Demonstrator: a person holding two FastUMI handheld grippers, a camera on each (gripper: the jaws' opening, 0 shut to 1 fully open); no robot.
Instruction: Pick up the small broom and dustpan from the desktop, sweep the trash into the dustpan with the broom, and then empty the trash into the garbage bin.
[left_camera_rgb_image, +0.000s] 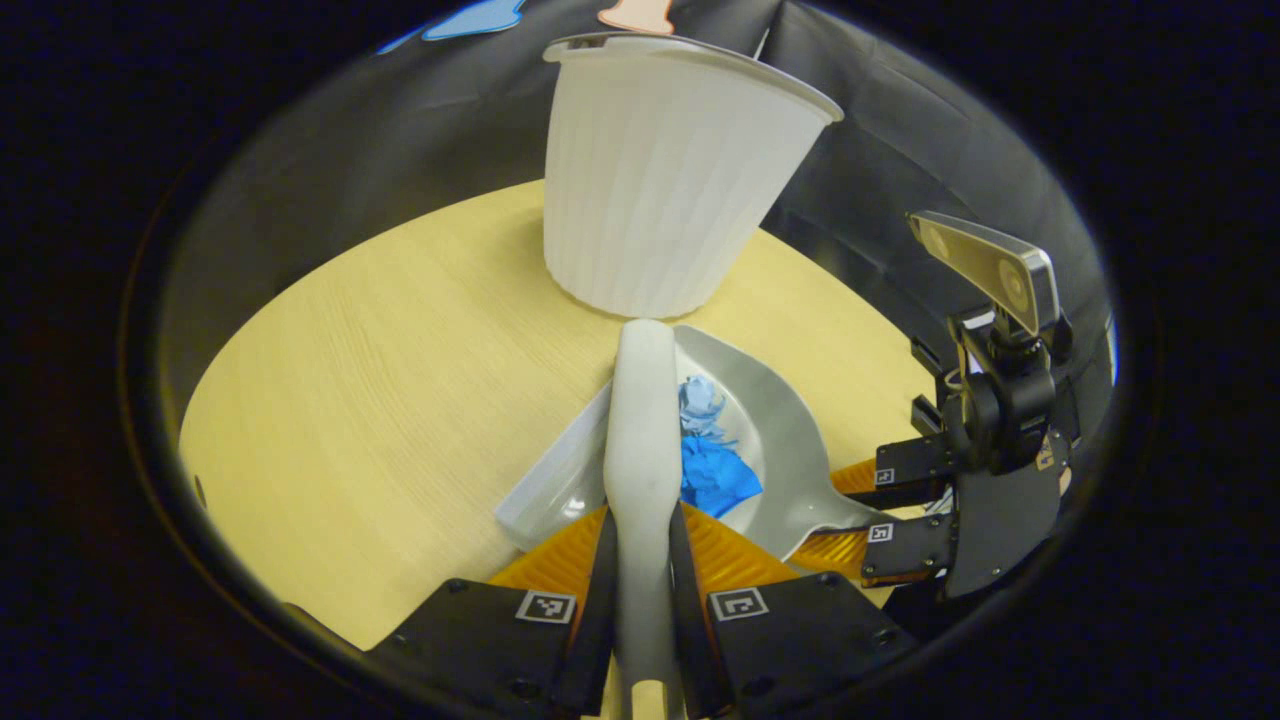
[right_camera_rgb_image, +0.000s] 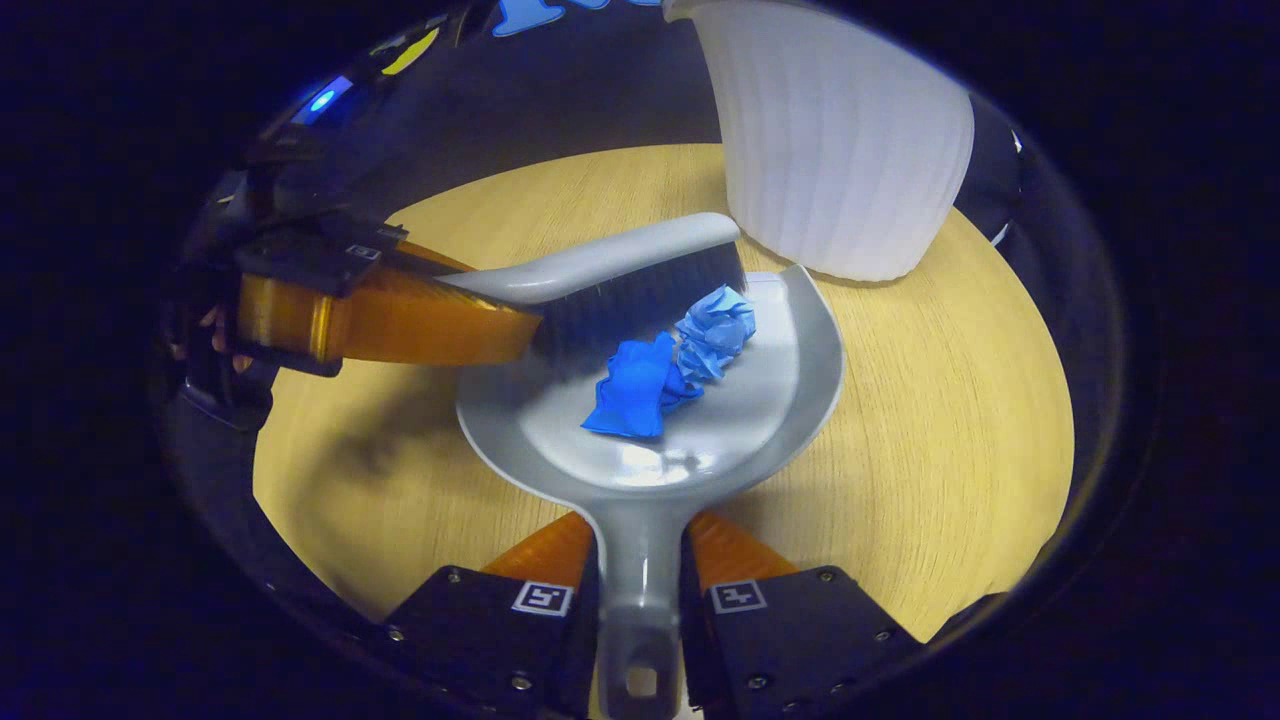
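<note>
A grey dustpan (right_camera_rgb_image: 640, 440) holds two crumpled blue paper scraps (right_camera_rgb_image: 672, 362), and my right gripper (right_camera_rgb_image: 640, 590) is shut on its handle. The grey broom (right_camera_rgb_image: 610, 275) lies across the pan's far left rim, bristles against the scraps. My left gripper (left_camera_rgb_image: 640, 565) is shut on the broom handle (left_camera_rgb_image: 640, 440). From the left gripper view, the dustpan (left_camera_rgb_image: 780, 440) with the blue scraps (left_camera_rgb_image: 712, 450) sits under the broom, and the right gripper (left_camera_rgb_image: 900, 510) grips its handle from the right. In the right gripper view the left gripper (right_camera_rgb_image: 400, 310) comes in from the left.
A white ribbed garbage bin (left_camera_rgb_image: 660, 180) stands on the wooden tabletop (left_camera_rgb_image: 380, 380) just beyond the dustpan, and in the right gripper view the bin (right_camera_rgb_image: 840, 140) is at the upper right. Black cloth walls ring the table.
</note>
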